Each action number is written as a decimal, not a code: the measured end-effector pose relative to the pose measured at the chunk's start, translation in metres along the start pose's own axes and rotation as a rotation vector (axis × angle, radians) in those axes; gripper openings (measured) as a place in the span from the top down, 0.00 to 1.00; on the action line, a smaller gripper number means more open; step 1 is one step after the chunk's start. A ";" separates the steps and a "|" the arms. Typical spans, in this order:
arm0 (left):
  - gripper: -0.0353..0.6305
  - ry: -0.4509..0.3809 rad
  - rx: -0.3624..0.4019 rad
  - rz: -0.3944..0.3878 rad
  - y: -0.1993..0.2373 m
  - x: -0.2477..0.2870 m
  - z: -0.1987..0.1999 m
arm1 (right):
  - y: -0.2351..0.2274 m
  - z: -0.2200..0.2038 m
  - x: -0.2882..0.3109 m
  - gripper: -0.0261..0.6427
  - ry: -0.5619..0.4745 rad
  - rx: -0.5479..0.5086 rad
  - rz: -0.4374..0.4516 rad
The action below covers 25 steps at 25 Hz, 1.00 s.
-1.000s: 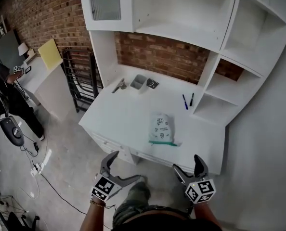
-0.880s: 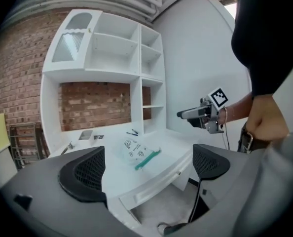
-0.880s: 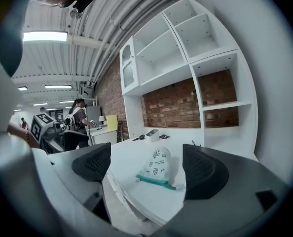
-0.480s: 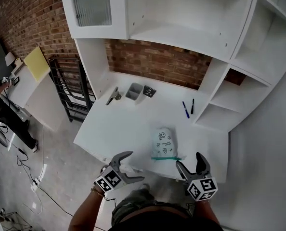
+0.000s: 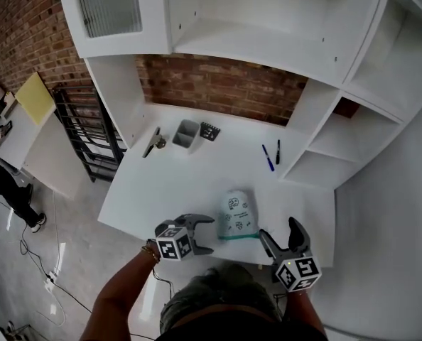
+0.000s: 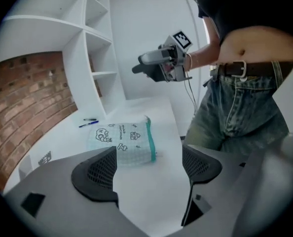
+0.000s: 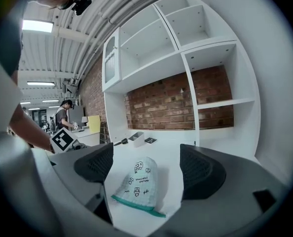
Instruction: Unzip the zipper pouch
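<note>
The zipper pouch (image 5: 238, 214) is pale, printed with small cartoons, and lies flat near the front edge of the white table (image 5: 168, 183). Its green zipper (image 5: 237, 236) runs along the end nearest me. My left gripper (image 5: 205, 234) hovers just left of the zipper end, jaws closing with nothing between them. In the left gripper view the pouch (image 6: 122, 139) lies beyond the jaws of the left gripper (image 6: 149, 167). My right gripper (image 5: 280, 234) stands open just right of the pouch. In the right gripper view the pouch (image 7: 139, 184) lies ahead of the right gripper (image 7: 144, 169), untouched.
A grey bin (image 5: 186, 133), a small dark card (image 5: 209, 131) and a metal tool (image 5: 153, 142) sit at the table's back left. Two pens (image 5: 270, 156) lie at the back right. White shelves (image 5: 339, 141) rise behind and right. A black rack (image 5: 79, 130) stands left.
Both grippers have moved forward from below the table's front edge to either side of the pouch's zipper end. The left gripper has turned to point right and its jaws have narrowed.
</note>
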<state>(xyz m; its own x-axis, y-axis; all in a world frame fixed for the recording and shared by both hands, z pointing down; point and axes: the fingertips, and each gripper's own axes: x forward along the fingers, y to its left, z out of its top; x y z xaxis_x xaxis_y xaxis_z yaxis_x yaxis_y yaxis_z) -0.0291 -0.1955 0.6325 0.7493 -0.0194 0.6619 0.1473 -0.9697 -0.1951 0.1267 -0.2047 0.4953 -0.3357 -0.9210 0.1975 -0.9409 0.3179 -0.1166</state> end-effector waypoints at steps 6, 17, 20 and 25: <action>0.40 0.128 0.228 -0.202 -0.003 0.035 -0.014 | -0.013 -0.001 0.003 0.34 0.019 -0.002 -0.040; 0.54 0.291 0.438 -0.368 0.009 0.075 -0.043 | -0.037 0.001 0.019 0.34 0.042 -0.019 -0.046; 0.55 0.295 0.426 -0.395 0.006 0.074 -0.044 | -0.038 0.005 0.024 0.34 0.057 -0.036 -0.028; 0.68 0.305 0.370 -0.437 -0.001 0.072 -0.047 | -0.040 0.004 0.033 0.35 0.048 -0.016 -0.014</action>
<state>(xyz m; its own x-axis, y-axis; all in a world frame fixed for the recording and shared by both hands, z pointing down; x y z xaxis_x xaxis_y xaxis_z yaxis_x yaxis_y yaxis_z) -0.0056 -0.2073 0.7143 0.3607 0.2368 0.9021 0.6509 -0.7567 -0.0616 0.1538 -0.2484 0.5027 -0.3239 -0.9138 0.2452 -0.9460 0.3091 -0.0976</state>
